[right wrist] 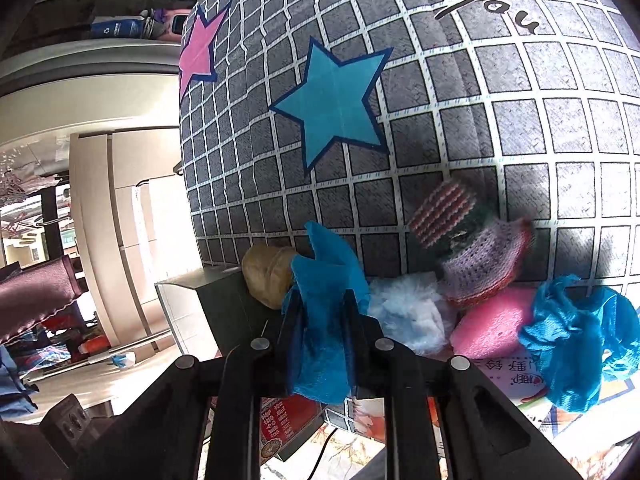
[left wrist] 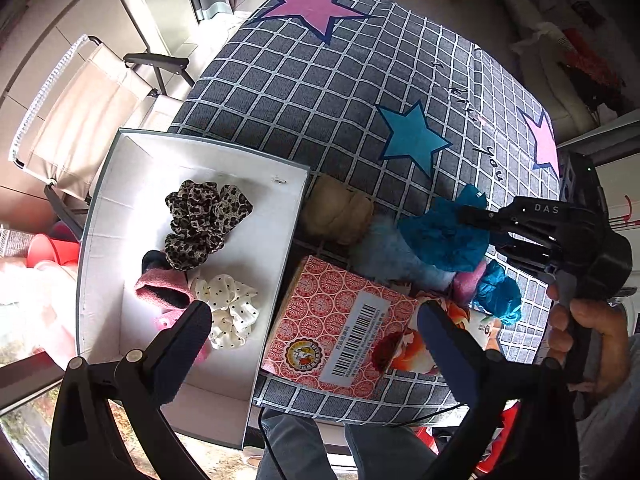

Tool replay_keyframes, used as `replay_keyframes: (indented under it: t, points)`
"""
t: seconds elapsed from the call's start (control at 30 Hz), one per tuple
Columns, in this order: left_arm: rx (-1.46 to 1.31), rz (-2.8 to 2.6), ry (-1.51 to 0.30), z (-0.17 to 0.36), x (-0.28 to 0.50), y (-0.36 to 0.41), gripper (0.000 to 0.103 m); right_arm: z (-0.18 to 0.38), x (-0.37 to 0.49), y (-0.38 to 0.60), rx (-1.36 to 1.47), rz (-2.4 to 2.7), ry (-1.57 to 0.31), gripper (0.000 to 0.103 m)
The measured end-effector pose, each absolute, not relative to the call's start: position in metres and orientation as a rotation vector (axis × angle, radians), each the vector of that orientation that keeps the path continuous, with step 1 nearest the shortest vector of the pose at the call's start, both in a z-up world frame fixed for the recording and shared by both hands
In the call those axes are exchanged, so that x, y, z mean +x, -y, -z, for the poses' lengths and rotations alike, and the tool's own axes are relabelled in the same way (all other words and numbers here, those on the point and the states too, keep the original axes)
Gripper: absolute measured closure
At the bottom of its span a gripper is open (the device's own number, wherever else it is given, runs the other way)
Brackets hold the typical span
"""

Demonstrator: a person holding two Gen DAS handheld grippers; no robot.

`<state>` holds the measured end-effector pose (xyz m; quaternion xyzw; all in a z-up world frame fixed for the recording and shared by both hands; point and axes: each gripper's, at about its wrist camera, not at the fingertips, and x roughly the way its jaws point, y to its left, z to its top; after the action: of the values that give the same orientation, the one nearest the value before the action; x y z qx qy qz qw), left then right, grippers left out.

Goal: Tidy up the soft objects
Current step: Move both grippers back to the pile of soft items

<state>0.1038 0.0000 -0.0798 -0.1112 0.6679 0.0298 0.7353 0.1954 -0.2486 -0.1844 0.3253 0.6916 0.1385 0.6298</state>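
A white box on the left of the table holds a leopard scrunchie, a white dotted scrunchie and a pink and black band. My left gripper is open and empty above the box's near edge and a red carton. My right gripper is shut on a blue fabric piece, also seen in the left wrist view, held above a pile: a tan ball, a pale blue fluffy item, a pink sponge, a knitted piece and a second blue piece.
The table has a grey checked cloth with stars. A folding chair stands beyond the box on the left. The person's legs are at the near table edge.
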Motion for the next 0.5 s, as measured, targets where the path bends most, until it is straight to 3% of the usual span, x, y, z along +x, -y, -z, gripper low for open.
replay_keyframes:
  t: [0.3,0.37,0.4,0.5]
  points:
    - [-0.136,0.084,-1.509,0.099,0.158,0.093,0.000,0.165,0.208,0.378,0.661,-0.032,-1.442,0.081]
    - [-0.126,0.111,-1.550,0.117,0.173,0.116,0.000,0.175,0.201,0.396,0.622,0.023,-1.471,0.047]
    - [-0.135,0.123,-1.573,0.127,0.181,0.125,0.000,0.179,0.197,0.404,0.607,0.050,-1.479,0.024]
    - [-0.159,0.134,-1.668,0.165,0.200,0.151,0.000,0.186,0.182,0.420,0.567,0.071,-1.490,0.023]
